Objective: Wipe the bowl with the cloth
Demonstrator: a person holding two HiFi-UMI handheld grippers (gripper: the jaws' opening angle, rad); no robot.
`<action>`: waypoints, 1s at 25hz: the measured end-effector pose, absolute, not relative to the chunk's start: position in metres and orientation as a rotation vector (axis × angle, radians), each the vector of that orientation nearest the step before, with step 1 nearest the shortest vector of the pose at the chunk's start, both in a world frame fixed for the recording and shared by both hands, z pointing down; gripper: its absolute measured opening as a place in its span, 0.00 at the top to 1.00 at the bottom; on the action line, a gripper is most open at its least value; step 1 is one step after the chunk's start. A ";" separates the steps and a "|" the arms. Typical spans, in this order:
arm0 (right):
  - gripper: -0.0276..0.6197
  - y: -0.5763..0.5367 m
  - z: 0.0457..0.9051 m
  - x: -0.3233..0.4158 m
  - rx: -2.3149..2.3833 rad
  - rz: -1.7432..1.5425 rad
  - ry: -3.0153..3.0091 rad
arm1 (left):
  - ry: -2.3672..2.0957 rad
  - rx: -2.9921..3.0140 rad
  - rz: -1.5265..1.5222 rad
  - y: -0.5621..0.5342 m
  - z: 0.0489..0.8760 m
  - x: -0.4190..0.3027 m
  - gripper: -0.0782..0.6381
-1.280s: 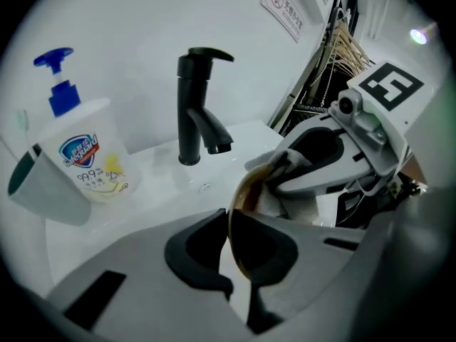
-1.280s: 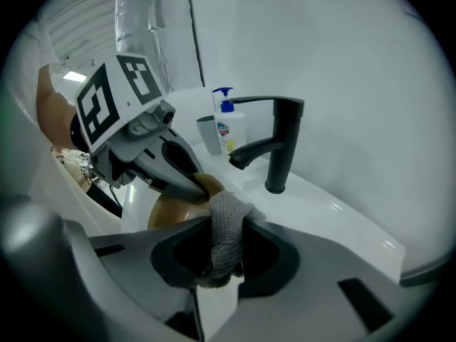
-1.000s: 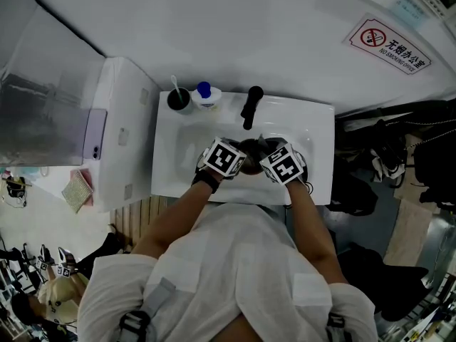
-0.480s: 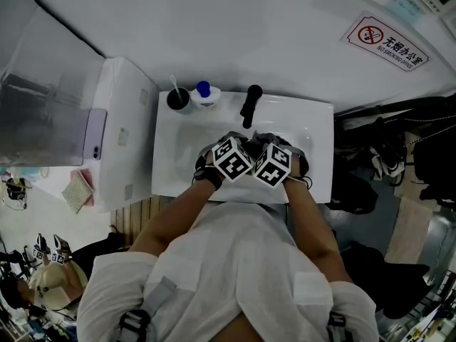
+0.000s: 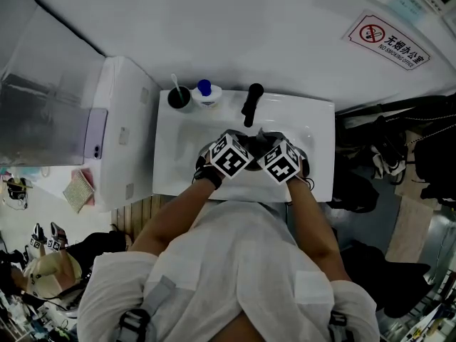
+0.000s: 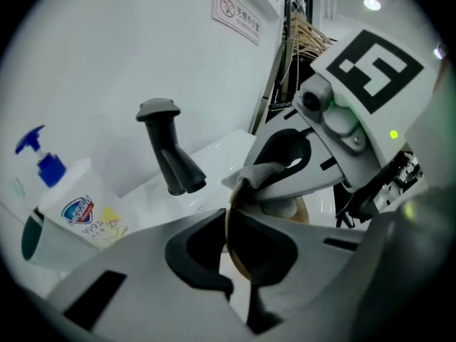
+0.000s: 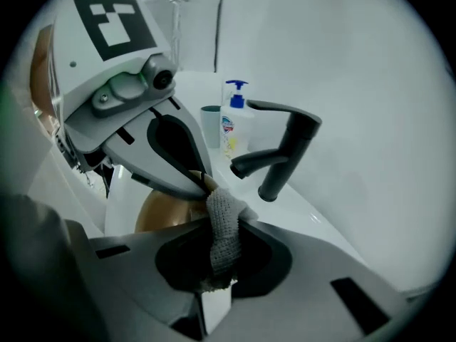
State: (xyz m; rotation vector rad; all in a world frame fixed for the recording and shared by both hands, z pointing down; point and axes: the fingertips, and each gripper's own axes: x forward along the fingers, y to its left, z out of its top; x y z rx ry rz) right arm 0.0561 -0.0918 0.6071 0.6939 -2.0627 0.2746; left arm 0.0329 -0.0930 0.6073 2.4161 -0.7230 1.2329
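- the left hand-held gripper (image 6: 231,223) has just been closing its jaws, and the thin brown rim of the bowl (image 6: 311,209) stands between them; the pads are now clamped on that rim.
- the right hand-held gripper (image 7: 214,209) is closed on the grey knitted cloth (image 7: 222,230), and a wad of the cloth pokes out past its tips against the bowl's edge, right where the left tips hold it.
- in the head view the two marker cubes were apart a second ago with the dark bowl showing between them, then came almost together, and now sit slightly apart again and turned to a new angle.
- i judge this to be a wiping stroke under way: one side regrips and steadies the bowl while the other works the cloth round the rim, so the wipe is in progress, not finished.
- the bowl hangs over the white sink (image 5: 171,164), just below both pairs of tips, tilted on edge.
- beyond the tips stands the dark faucet (image 7: 285,155); further off to the left side are a pump soap bottle (image 6: 78,209) and a dark cup (image 5: 178,98).
- the bottle's label carries a blue-and-red badge with "99" legible beneath; the rest is too small to read.
- the wall sign (image 5: 388,43) shows a red no-smoking symbol, chinese characters and "no smoking office".
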 end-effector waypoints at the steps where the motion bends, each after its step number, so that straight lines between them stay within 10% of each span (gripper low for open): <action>1: 0.89 -0.093 0.607 0.059 0.732 0.318 -2.076 | -0.747 2.410 1.203 -0.095 0.606 0.032 0.87; 13: 0.86 -0.090 0.621 0.076 1.244 1.058 -2.131 | -1.098 2.229 0.810 -0.115 0.600 0.011 0.86; 25: 0.88 -0.088 0.601 0.072 1.157 0.951 -2.262 | -1.115 2.091 1.050 -0.107 0.641 -0.029 0.87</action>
